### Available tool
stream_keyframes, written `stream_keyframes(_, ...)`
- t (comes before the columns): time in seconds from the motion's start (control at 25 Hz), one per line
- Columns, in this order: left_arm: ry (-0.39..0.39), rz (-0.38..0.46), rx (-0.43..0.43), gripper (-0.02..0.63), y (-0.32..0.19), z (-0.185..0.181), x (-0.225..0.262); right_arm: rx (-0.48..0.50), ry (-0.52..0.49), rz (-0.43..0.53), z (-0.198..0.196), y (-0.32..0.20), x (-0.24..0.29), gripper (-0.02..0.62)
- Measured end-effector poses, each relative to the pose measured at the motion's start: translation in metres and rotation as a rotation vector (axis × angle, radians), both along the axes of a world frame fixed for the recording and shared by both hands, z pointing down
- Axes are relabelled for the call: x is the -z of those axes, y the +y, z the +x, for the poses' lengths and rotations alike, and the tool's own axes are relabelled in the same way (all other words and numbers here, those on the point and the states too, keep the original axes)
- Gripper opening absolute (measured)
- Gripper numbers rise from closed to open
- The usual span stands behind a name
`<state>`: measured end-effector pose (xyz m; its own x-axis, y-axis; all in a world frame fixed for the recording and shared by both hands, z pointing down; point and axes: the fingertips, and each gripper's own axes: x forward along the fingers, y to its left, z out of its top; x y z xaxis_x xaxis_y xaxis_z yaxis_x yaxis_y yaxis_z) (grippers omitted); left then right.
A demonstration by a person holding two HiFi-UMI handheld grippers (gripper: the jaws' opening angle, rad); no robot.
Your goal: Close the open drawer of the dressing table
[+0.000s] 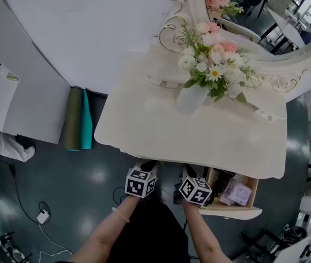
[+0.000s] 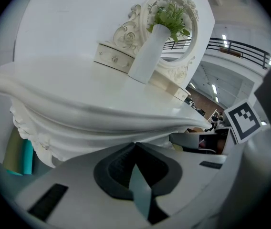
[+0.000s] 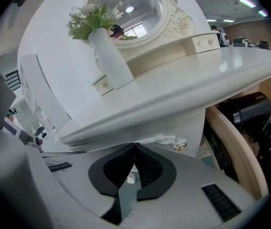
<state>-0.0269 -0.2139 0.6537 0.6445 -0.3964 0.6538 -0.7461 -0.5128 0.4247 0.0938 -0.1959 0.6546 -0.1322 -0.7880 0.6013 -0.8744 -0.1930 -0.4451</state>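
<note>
Two rolls [image 1: 78,119], one olive and one teal, lie on the dark floor just beside the left end of the white desk [image 1: 161,125]. The left claw [image 2: 135,146] is held level with the desk's carved front edge, near its middle; its jaws are together with nothing between them. A white vase [image 1: 191,97] of pink and white flowers stands upright on the desktop, in front of an ornate oval mirror [image 1: 254,15]. The right claw [image 3: 135,147] is held just beside the left one, below the front edge; its jaws are likewise together and empty. To its right, the drawer [image 1: 232,212] stands pulled out from under the desk's right front. It holds a black cylindrical item [image 3: 247,111] and a clear packet [image 1: 237,193]. Neither claw touches the drawer.
</note>
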Motion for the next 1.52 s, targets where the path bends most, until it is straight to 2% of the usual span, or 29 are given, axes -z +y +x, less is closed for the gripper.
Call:
stream_keyframes(0.36, 0.012, 0.028, 0.03, 0.017, -0.007, 0.003, 0.001, -0.021, 0.014, 0.048, 0.002, -0.006, 0.001, 0.026)
stream_keyframes(0.72, 0.008, 0.049, 0.002, 0.017, -0.009, 0.003, 0.0, -0.021, 0.012, 0.068, 0.002, -0.009, 0.001, 0.026)
stream_keyframes(1.04, 0.0, 0.041, 0.026, 0.018, -0.002, 0.002, -0.001, -0.013, 0.006, 0.09, 0.001, -0.007, 0.003, 0.026)
stream_keyframes(1.36, 0.059, 0.033, -0.031, 0.018, 0.045, 0.011, 0.015, -0.051, -0.088, 0.1, -0.015, 0.019, 0.019, 0.026)
stream_keyframes(1.52, 0.12, 0.054, -0.045, 0.018, 0.059, 0.013, 0.037, -0.051, -0.112, 0.138, -0.021, 0.03, 0.039, 0.026)
